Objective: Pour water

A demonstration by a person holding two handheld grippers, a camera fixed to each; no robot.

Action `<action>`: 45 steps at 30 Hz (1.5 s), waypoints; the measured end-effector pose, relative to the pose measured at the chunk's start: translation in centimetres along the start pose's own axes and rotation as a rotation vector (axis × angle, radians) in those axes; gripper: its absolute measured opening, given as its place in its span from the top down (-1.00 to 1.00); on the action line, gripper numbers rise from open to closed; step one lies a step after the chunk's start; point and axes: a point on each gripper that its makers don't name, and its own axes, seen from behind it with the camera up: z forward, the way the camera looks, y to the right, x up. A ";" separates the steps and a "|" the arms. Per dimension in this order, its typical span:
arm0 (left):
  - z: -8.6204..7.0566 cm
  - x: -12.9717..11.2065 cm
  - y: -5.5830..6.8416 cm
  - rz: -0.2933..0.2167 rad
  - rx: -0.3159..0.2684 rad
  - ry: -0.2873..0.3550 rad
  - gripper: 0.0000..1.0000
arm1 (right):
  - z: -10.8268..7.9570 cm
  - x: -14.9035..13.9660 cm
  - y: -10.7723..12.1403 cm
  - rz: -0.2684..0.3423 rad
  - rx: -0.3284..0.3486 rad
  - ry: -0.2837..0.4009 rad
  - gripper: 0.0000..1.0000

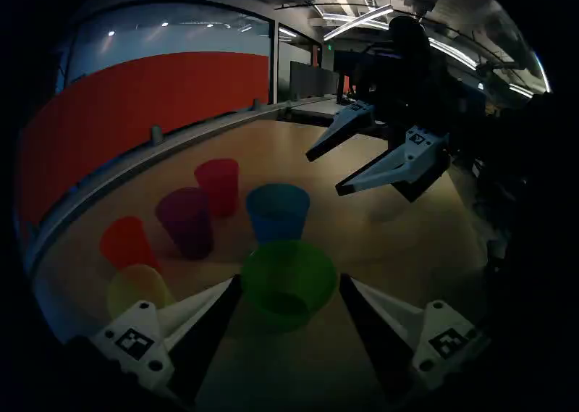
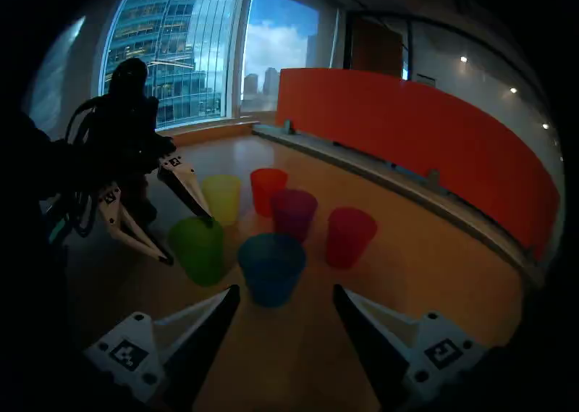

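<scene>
Between the left gripper's [image 1: 289, 279] wide-spread fingers stands a translucent green plastic cup [image 1: 289, 303], the fingertips just beside its rim on either side. Ahead of it on the wooden table [image 1: 405, 245], from left to right, stand an orange plastic cup [image 1: 127, 242] with a yellow plastic cup [image 1: 137, 290] nearer, a purple plastic cup [image 1: 187, 220], a red plastic cup [image 1: 217, 186], and a blue plastic cup [image 1: 277, 213] just beyond the green. Farther right hangs the right gripper [image 1: 323, 174], jaws wide and holding nothing. In the right gripper view the blue cup sits just ahead of its fingertips. The light is too dim to tell whether any cup holds water.
</scene>
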 end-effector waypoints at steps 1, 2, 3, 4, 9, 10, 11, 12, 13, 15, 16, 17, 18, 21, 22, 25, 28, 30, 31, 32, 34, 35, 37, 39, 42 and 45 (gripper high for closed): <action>0.1 0.0 0.0 0.002 -0.001 -0.003 -1.00 | 0.0 0.0 0.0 0.000 0.000 0.000 -0.99; 0.3 0.0 0.1 0.004 -0.002 -0.007 -1.00 | 0.0 0.0 0.1 0.000 0.000 0.000 -0.99; 0.4 0.0 0.1 0.006 -0.003 -0.010 -1.00 | -0.1 0.0 0.1 0.001 0.000 0.000 -0.99; 0.5 0.0 0.1 0.007 -0.004 -0.013 -1.00 | -0.1 0.0 0.2 0.001 -0.001 0.001 -0.99; 1.2 0.1 0.2 0.012 -0.002 -0.022 -1.00 | -0.1 -0.1 0.3 0.002 -0.001 0.002 -0.99; 1.2 0.1 0.2 0.010 -0.002 -0.023 -1.00 | -0.1 -0.1 0.3 0.002 -0.001 0.001 -0.99; 1.3 0.1 0.1 0.008 -0.002 -0.024 -0.99 | -0.1 -0.1 0.3 0.002 -0.001 0.000 -0.99; 1.4 0.1 0.1 0.006 -0.002 -0.024 -0.99 | -0.1 -0.2 0.3 0.002 -0.001 -0.001 -0.99; 1.5 0.1 0.1 0.003 0.000 -0.025 -0.98 | -0.1 -0.2 0.4 0.002 -0.002 -0.001 -0.99; 1.5 0.1 -0.1 -0.003 0.004 -0.026 -0.86 | -0.1 -0.2 0.4 0.001 -0.003 -0.001 -0.99; 1.6 0.1 -0.1 -0.003 0.003 -0.026 -0.84 | -0.1 -0.2 0.4 0.001 -0.003 -0.001 -0.99; 1.6 0.1 -0.1 -0.003 0.003 -0.027 -0.82 | -0.1 -0.2 0.4 0.001 -0.004 -0.001 -0.99; 1.6 0.1 -0.1 -0.003 0.003 -0.027 -0.81 | -0.2 -0.2 0.4 0.001 -0.004 -0.001 -0.99; 1.5 0.1 -0.1 0.003 0.003 -0.030 -0.80 | -0.1 -0.2 0.4 0.003 -0.003 -0.001 -0.99; 1.5 0.1 -0.1 0.005 0.003 -0.030 -0.80 | -0.1 -0.1 0.4 0.003 -0.003 0.000 -0.99; 1.4 0.2 -0.1 0.010 0.004 -0.029 -0.80 | 0.0 -0.1 0.3 0.004 0.000 0.001 -0.99; 1.2 0.3 -0.1 0.012 0.004 -0.025 -0.80 | 0.2 -0.1 0.1 0.005 0.005 0.001 -0.99; 1.0 0.5 0.0 0.012 0.004 -0.020 -0.80 | 0.4 -0.1 0.0 0.004 0.007 -0.001 -0.99; 0.9 0.6 -0.1 0.012 0.005 -0.017 -0.80 | 0.5 0.0 0.0 0.003 0.009 0.000 -0.99; 0.7 0.7 -0.1 0.012 0.006 -0.013 -0.80 | 0.6 0.0 -0.1 0.003 0.010 0.000 -0.99; 0.4 1.0 -0.2 0.012 0.010 -0.006 -0.80 | 0.8 0.1 -0.3 0.003 0.014 0.001 -0.99; 0.2 1.1 -0.2 0.011 0.013 -0.002 -0.80 | 1.0 0.1 -0.4 0.004 0.016 0.002 -0.99; -0.1 1.4 -0.4 0.008 0.018 0.007 -0.80 | 1.2 0.2 -0.5 0.005 0.020 0.003 -0.99; -0.5 1.7 -0.5 0.005 0.022 0.017 -0.80 | 1.5 0.2 -0.6 0.006 0.024 0.002 -0.99; -0.9 2.0 -0.8 -0.002 0.030 0.031 -0.80 | 2.0 0.2 -0.8 0.003 0.028 -0.001 -0.99; -1.4 2.4 -1.1 -0.008 0.038 0.044 -0.80 | 2.4 0.2 -1.0 0.002 0.031 -0.004 -0.99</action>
